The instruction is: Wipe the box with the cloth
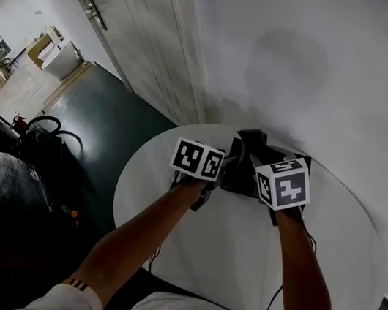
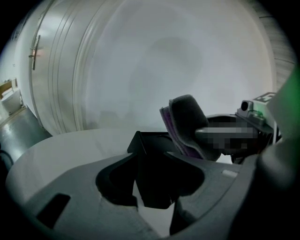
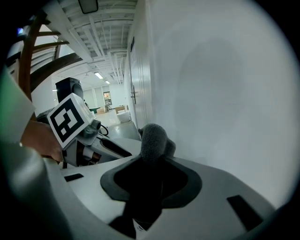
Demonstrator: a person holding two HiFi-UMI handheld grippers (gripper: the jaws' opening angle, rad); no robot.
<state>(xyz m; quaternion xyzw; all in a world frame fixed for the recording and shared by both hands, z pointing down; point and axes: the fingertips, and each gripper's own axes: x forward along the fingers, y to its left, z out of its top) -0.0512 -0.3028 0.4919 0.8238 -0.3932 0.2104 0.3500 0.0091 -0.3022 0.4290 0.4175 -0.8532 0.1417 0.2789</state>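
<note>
The box (image 2: 151, 157), a dark open-topped container, stands on the round white surface (image 1: 234, 262) near its far edge, close to the wall. The left gripper (image 2: 152, 190) is released: its 2 jaws stand wide apart with 1 corner of the box between them, and a sliver of white surface shows between the box and the left jaw, so no clamping force is applied. This placement is judged to prepare the left gripper to brace the box, so that the box does not slide across the smooth surface under wiping pressure. The right gripper (image 3: 147, 190) is clenched on the cloth (image 3: 153, 138), a grey folded cloth with a purple layer visible in the left gripper view. The cloth projects beyond the jaw tips as a rounded pad; this leaves soft material, not hard jaw, to meet the box. In the left gripper view the pad sits above the box rim on the right side; contact with the box cannot be confirmed. Both grippers point downward toward the box. Wiping is judged not yet started.
</note>
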